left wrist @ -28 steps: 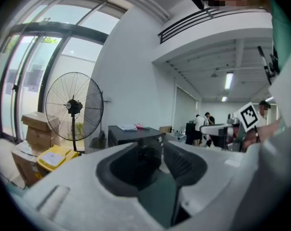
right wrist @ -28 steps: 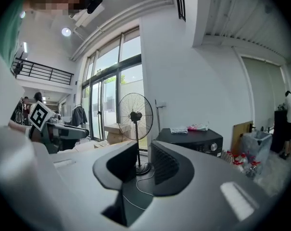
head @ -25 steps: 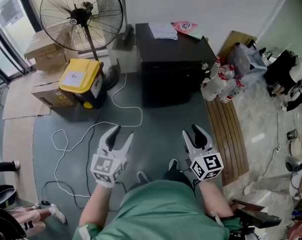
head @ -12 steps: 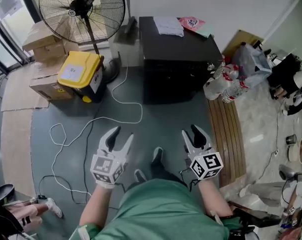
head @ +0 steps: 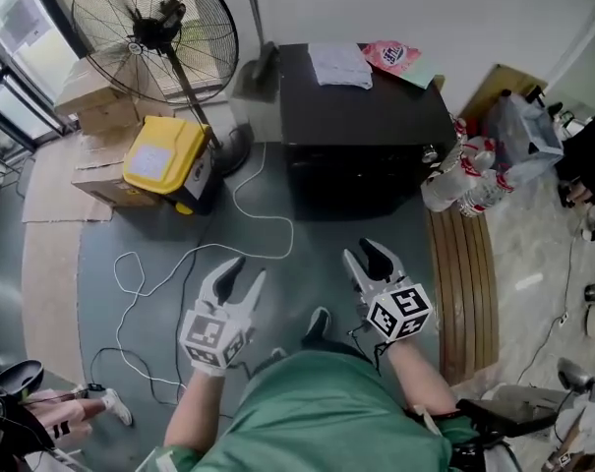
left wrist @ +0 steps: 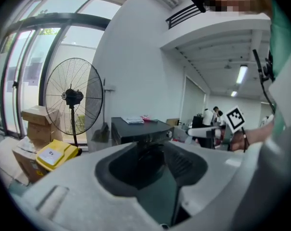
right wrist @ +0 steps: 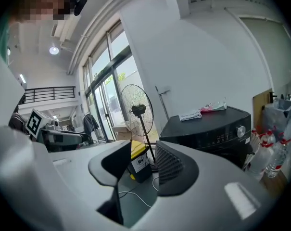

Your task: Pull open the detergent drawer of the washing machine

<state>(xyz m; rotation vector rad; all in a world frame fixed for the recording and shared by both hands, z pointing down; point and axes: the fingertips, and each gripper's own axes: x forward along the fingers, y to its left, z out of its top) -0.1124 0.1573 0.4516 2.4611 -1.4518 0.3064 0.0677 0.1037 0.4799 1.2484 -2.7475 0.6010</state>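
Note:
The black washing machine (head: 366,116) stands against the far wall, its dark front panel with a control knob (right wrist: 240,130) facing me. I cannot pick out the detergent drawer on that panel. Both grippers hang over the grey floor, well short of the machine. My left gripper (head: 243,273) is open; its jaws have just been closing a little, with nothing between them. It points at the machine (left wrist: 140,129). My right gripper (head: 364,252) is also open and empty, a gap showing between its fingers (right wrist: 174,165).
A folded cloth (head: 338,65) and a pink packet (head: 393,57) lie on the machine's top. A standing fan (head: 154,32), a yellow box (head: 164,160) and cardboard boxes (head: 100,101) are at the left. A white cable (head: 208,254) loops across the floor. Water bottles (head: 464,180) and wooden slats (head: 459,283) are at the right.
Both grippers have moved forward towards the washing machine, which now sits closer and larger in the head view. The left jaws stand slightly narrower than before.

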